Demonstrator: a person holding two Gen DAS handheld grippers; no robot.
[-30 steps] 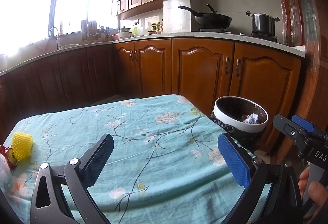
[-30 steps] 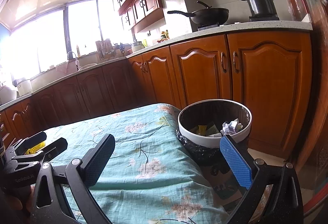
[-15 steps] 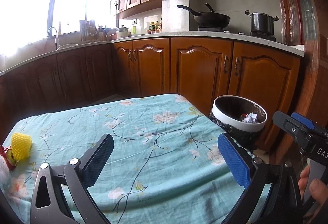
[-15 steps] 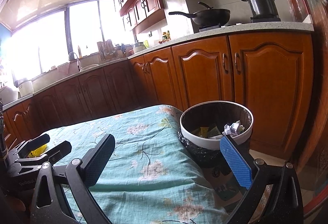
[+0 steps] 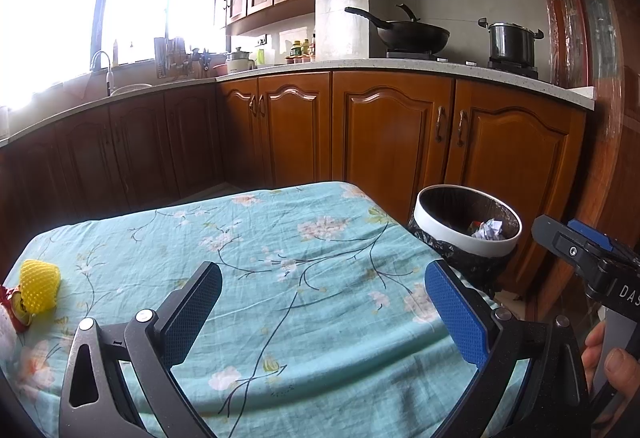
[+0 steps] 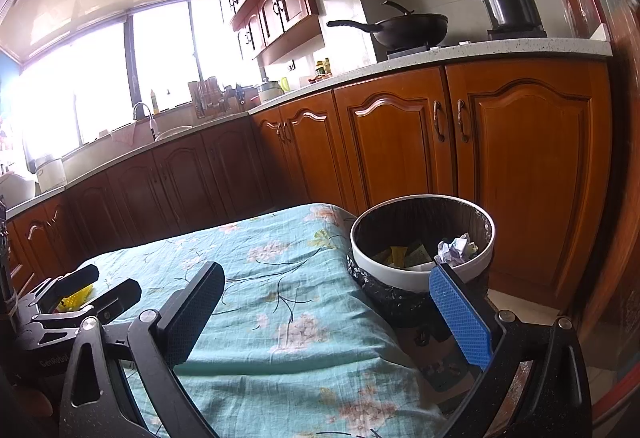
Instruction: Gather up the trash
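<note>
Trash left on the table looks like two pieces: a yellow foam net (image 5: 39, 290) and a red wrapper (image 5: 14, 312) touching it, both at the far left edge of the teal floral tablecloth (image 5: 280, 258). Left gripper (image 5: 322, 312) hangs over the cloth with its jaws spread wide and nothing between them, well apart from that pile; right gripper (image 6: 326, 312) is likewise released and empty, near the table's right end by the bin (image 6: 422, 238). One bin, already holding a crumpled paper ball (image 6: 456, 248) and a few flat scraps. My worry: the foam net is springy and light, so a sloppy pinch could squirt it off the edge, or snag the cloth and drag the wrapper along
</note>
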